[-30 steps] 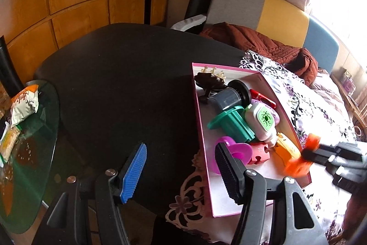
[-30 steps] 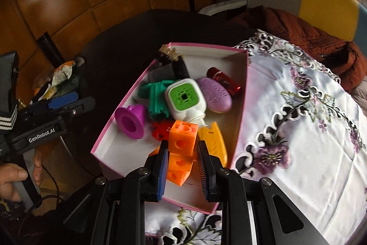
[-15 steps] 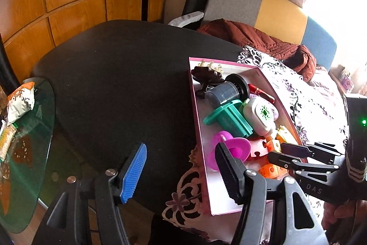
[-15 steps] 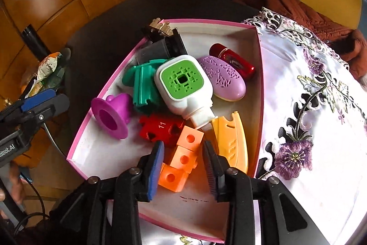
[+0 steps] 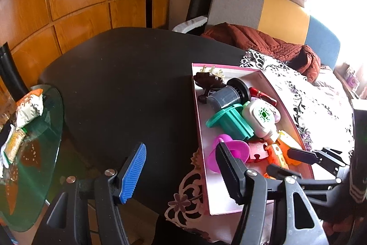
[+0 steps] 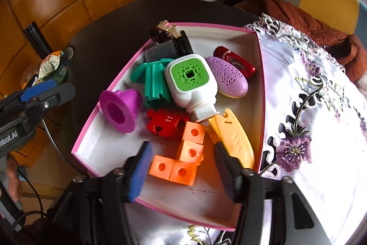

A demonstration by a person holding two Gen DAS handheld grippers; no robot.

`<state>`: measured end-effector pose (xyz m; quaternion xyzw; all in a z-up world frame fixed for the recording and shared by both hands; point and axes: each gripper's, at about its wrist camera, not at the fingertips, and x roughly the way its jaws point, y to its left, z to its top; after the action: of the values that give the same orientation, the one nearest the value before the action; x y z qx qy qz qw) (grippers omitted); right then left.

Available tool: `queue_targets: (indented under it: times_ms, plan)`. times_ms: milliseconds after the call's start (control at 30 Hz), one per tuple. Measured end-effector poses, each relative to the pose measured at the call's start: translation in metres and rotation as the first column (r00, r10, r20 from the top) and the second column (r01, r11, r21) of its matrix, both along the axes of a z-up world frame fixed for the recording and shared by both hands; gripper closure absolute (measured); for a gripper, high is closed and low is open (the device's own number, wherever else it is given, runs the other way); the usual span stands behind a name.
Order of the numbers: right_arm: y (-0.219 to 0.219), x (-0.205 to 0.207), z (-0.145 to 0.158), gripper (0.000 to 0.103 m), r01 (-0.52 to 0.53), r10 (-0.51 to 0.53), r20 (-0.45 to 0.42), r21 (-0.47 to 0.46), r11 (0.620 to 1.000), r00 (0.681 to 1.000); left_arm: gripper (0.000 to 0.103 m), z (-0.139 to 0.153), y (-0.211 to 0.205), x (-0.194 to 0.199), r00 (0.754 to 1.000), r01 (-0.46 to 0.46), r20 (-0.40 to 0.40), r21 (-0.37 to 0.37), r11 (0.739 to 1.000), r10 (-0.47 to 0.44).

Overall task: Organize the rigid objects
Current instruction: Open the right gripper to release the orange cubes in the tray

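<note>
A pink-rimmed box [image 6: 260, 75] on the table holds several toys: an orange cube block piece [image 6: 181, 160], a red puzzle block [image 6: 167, 122], a purple funnel [image 6: 119, 110], a green-topped white bottle [image 6: 191, 82], a yellow comb [image 6: 231, 137], a lilac case [image 6: 227, 77] and a teal holder [image 6: 151, 82]. My right gripper [image 6: 181, 167] is open, its fingers either side of the orange block, which lies free on the box floor. My left gripper [image 5: 181, 164] is open and empty at the box's [image 5: 199, 130] left side over the black table.
A floral white cloth [image 6: 321, 107] covers the table's right part under the box. The black round table [image 5: 126, 84] spreads to the left. A glass side table [image 5: 29, 153] with snack packets stands at far left. A sofa with a brown blanket [image 5: 263, 43] is behind.
My right gripper carried the orange block down into the box, opened and let it go; it now lies on the box floor. The left gripper stayed open and nearly still.
</note>
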<state>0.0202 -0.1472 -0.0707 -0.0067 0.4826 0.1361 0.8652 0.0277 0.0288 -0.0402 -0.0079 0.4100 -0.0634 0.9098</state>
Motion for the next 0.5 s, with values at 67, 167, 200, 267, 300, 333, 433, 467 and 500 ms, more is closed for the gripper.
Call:
queue_targets:
  times_ms: [67,167,200,267,300,333,433,467,500]
  plan:
    - [0.002,-0.006,0.005,0.041,0.001,-0.001,0.026,-0.011,1.000,1.000,0.039,0.003,-0.003,-0.003,1.000,-0.001,0.013,0.010,1.000,0.000]
    - [0.001,-0.013,0.013,0.036,0.027,-0.027,0.069,-0.004,1.000,0.997,0.039,0.007,-0.005,-0.006,1.000,0.004,0.026,0.014,1.000,-0.005]
    - [-0.001,-0.015,0.017,0.035,0.042,-0.042,0.086,0.003,0.999,0.995,0.039,0.008,-0.006,-0.008,1.000,0.005,0.029,0.012,1.000,-0.006]
    - [-0.005,-0.019,0.025,0.028,0.080,-0.081,0.120,0.020,0.997,0.989,0.039,0.011,-0.008,-0.011,0.999,0.009,0.035,0.012,1.000,-0.010]
    - [-0.008,-0.022,0.029,0.026,0.103,-0.106,0.136,0.028,0.994,0.985,0.039,0.013,-0.009,-0.012,0.999,0.013,0.042,0.014,1.000,-0.013]
    - [-0.011,-0.023,0.032,0.025,0.125,-0.129,0.152,0.035,0.992,0.980,0.039,0.014,-0.010,-0.014,0.999,0.013,0.050,0.015,1.000,-0.014]
    - [-0.015,-0.026,0.039,0.024,0.178,-0.183,0.191,0.043,0.983,0.964,0.030,0.019,-0.015,-0.019,0.998,0.011,0.063,0.019,1.000,-0.013]
    - [-0.016,-0.028,0.040,0.024,0.193,-0.198,0.201,0.042,0.980,0.959,0.028,0.020,-0.016,-0.020,0.998,0.007,0.067,0.021,1.000,-0.009]
    - [-0.017,-0.029,0.041,0.024,0.207,-0.211,0.210,0.041,0.978,0.955,0.028,0.022,-0.017,-0.022,0.997,0.003,0.073,0.023,1.000,-0.005]
